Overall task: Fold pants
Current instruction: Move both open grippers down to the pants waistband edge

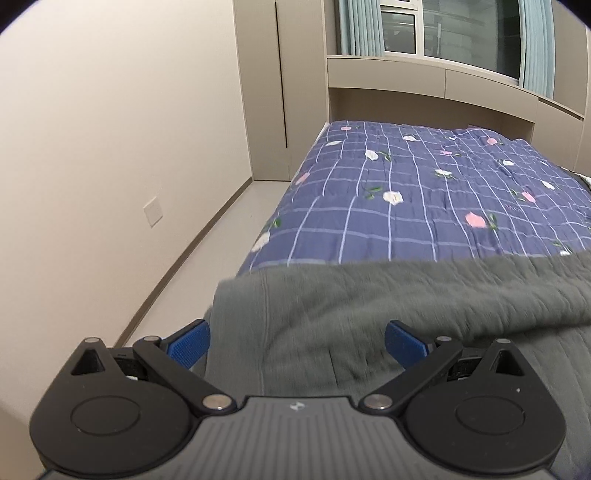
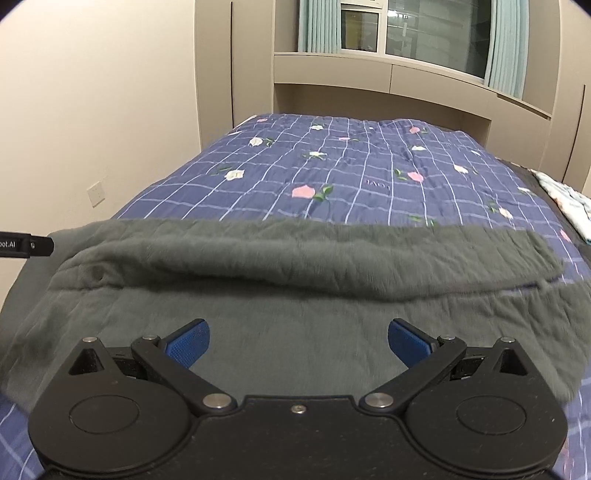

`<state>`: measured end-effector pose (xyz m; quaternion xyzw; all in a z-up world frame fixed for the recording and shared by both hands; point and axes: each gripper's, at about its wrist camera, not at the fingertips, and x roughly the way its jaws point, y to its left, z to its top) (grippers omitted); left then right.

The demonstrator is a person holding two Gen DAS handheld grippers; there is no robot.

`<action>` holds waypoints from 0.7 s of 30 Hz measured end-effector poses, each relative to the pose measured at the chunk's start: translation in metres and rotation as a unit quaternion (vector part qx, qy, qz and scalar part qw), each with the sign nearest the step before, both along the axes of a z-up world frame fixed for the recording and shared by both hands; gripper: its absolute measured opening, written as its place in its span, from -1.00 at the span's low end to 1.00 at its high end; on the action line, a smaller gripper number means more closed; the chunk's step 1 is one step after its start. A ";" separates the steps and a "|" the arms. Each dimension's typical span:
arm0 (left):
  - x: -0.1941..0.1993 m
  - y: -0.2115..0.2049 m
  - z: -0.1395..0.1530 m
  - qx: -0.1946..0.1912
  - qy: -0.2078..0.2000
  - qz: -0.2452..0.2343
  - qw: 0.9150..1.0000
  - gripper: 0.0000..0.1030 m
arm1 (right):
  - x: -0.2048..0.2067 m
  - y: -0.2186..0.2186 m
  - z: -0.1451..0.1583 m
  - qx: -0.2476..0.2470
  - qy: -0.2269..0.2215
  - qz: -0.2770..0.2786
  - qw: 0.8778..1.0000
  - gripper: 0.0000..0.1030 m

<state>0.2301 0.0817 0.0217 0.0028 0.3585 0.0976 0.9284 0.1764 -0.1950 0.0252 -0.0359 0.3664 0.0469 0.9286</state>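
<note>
Grey-green pants [image 2: 295, 280] lie across the near end of a bed, folded lengthwise with one layer over the other; a button [image 2: 98, 274] shows at the left. In the left wrist view the pants [image 1: 369, 302] fill the lower right, their left end at the bed's left edge. My left gripper [image 1: 297, 343] is open and empty just above the pants' left end. My right gripper [image 2: 298, 341] is open and empty above the pants' middle. Part of the left gripper [image 2: 26, 246] shows at the left edge of the right wrist view.
The bed has a blue checked quilt with flowers [image 2: 351, 173]. A wall with a socket [image 1: 152, 211] and a strip of floor [image 1: 207, 273] run along the bed's left. Cabinets and a window [image 2: 424, 33] stand behind. A patterned cloth [image 2: 569, 203] lies at the bed's right edge.
</note>
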 end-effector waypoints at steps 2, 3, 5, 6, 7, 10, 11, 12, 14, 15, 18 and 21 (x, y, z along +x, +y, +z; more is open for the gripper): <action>0.017 0.005 0.000 0.006 0.001 -0.003 1.000 0.99 | 0.018 0.000 0.001 -0.003 -0.001 0.005 1.000 0.99; 0.025 0.007 0.000 0.009 0.003 -0.005 1.000 0.99 | 0.026 0.001 0.001 -0.005 -0.003 0.008 1.000 0.99; 0.043 0.011 -0.001 0.016 0.010 -0.007 1.000 0.99 | 0.044 0.002 0.001 -0.009 -0.008 0.017 1.000 0.99; 0.050 0.013 -0.002 0.019 0.012 -0.009 1.000 0.99 | 0.054 0.002 0.001 -0.010 -0.014 0.022 1.000 0.99; 0.057 0.015 -0.003 0.021 0.014 -0.011 1.000 0.99 | 0.064 0.001 0.001 -0.007 -0.022 0.030 0.999 0.99; 0.076 0.022 -0.006 0.025 0.018 -0.016 0.999 0.99 | 0.096 -0.002 -0.003 -0.002 -0.033 0.058 0.998 0.99; 0.083 0.024 -0.007 0.026 0.020 -0.018 0.999 0.99 | 0.109 -0.002 -0.005 -0.004 -0.032 0.069 0.997 0.99; 0.088 0.026 -0.009 0.029 0.020 -0.020 0.999 0.99 | 0.119 -0.001 -0.007 -0.004 -0.033 0.082 0.996 0.99; 0.098 0.030 -0.012 0.035 0.022 -0.025 0.999 0.99 | 0.139 -0.003 -0.012 0.004 -0.032 0.108 0.994 0.99; 0.103 0.032 -0.014 0.039 0.023 -0.028 0.999 0.99 | 0.149 -0.004 -0.015 0.009 -0.028 0.123 0.992 0.99; 0.117 0.036 -0.018 0.047 0.025 -0.035 0.998 0.99 | 0.180 -0.006 -0.025 0.019 -0.003 0.156 0.988 0.99; 0.130 0.040 -0.024 0.050 0.029 -0.047 0.997 0.99 | 0.206 -0.011 -0.035 0.037 0.017 0.181 0.983 0.99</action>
